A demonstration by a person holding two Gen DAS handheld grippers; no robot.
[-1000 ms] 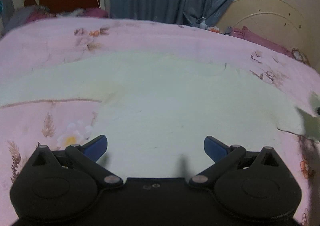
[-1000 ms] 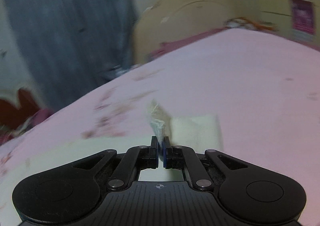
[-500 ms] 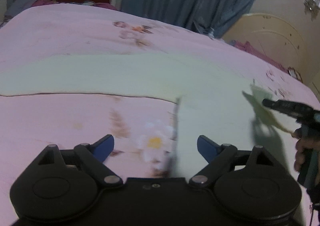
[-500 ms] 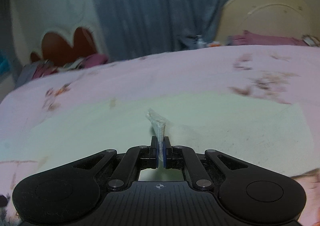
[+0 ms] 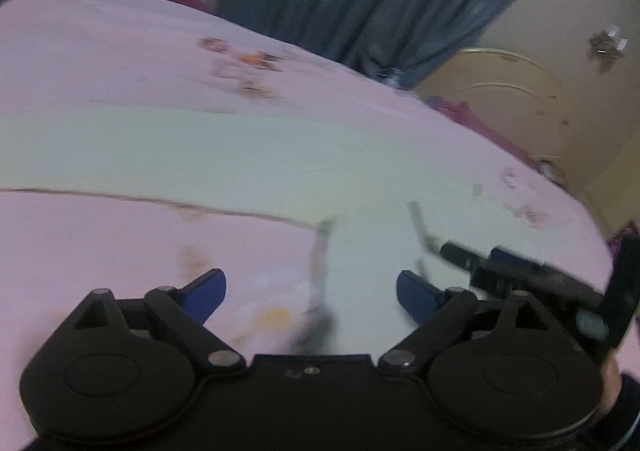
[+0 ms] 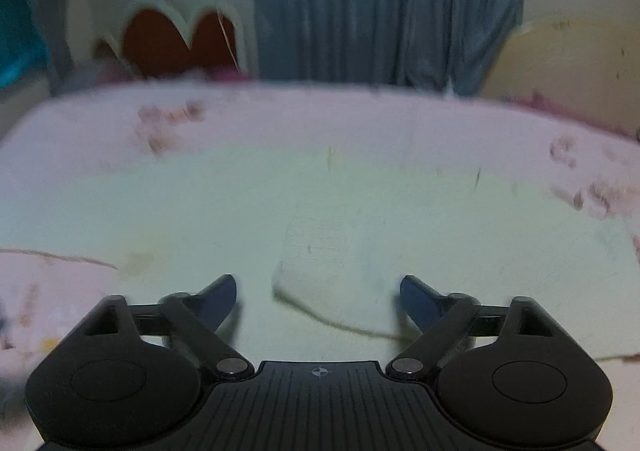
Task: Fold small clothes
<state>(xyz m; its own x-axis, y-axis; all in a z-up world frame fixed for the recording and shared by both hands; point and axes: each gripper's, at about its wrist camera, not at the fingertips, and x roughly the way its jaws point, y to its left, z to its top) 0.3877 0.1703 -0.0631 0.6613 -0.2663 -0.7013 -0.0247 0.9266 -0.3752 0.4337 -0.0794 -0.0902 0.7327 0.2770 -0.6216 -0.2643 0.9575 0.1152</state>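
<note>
Two grippers: the left gripper [image 5: 311,291] spread wide at six o'clock, the right gripper [image 6: 318,293] likewise spread. One small pale folded cloth [image 6: 324,255] lies between the right one's fingers. One pink floral bedsheet [image 5: 120,63], one pale green cloth [image 6: 160,207] spread on it, one blue curtain [image 6: 392,7] at twelve o'clock, two headboards [image 6: 176,39] [image 6: 568,59].

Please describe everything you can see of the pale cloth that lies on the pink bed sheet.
The pale cloth is a whitish, faintly greenish fabric, thin and soft-looking, spread mostly flat across the pink floral bed sheet. In the right wrist view a folded-over flap rests on it, with a fine woven texture and a curling lower edge, just ahead of the right gripper, whose jaws stand open around nothing. In the left wrist view its near hem runs as a dark line across the sheet. Motion blur hides finer detail.
</note>
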